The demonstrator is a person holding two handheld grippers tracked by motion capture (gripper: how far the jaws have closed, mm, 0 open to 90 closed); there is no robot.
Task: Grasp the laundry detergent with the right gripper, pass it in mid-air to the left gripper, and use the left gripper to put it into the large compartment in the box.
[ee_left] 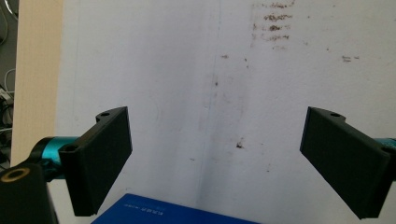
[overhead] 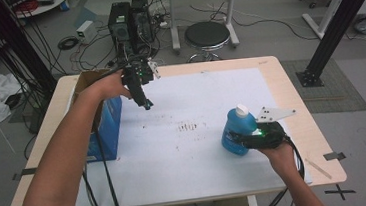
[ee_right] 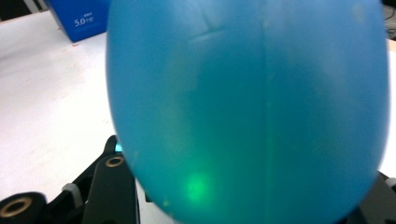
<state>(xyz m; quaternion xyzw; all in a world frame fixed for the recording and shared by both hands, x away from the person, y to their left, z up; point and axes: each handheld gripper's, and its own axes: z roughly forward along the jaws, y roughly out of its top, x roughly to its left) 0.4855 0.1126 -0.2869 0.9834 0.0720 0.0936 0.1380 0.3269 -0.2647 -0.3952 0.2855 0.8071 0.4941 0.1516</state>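
Toward the desk's right edge, in the high view, the right gripper [overhead: 247, 138] clamps a blue bottle [overhead: 237, 128] with a white cap, standing upright on the white sheet [overhead: 195, 152]. The left gripper [overhead: 142, 94] hangs above the sheet near the far left corner, beside a blue box [overhead: 107, 127]. In the left gripper view, its jaws stand wide apart over the stained sheet [ee_left: 187, 70], the box's top [ee_left: 163, 213] just below. In the right gripper view, the bottle [ee_right: 247, 107] sits squeezed between the jaws.

My wooden surface [overhead: 290, 93] carries a stained white sheet [overhead: 195, 147]; on the sheet stand a blue box [overhead: 108, 127] and a blue bottle [overhead: 237, 128].
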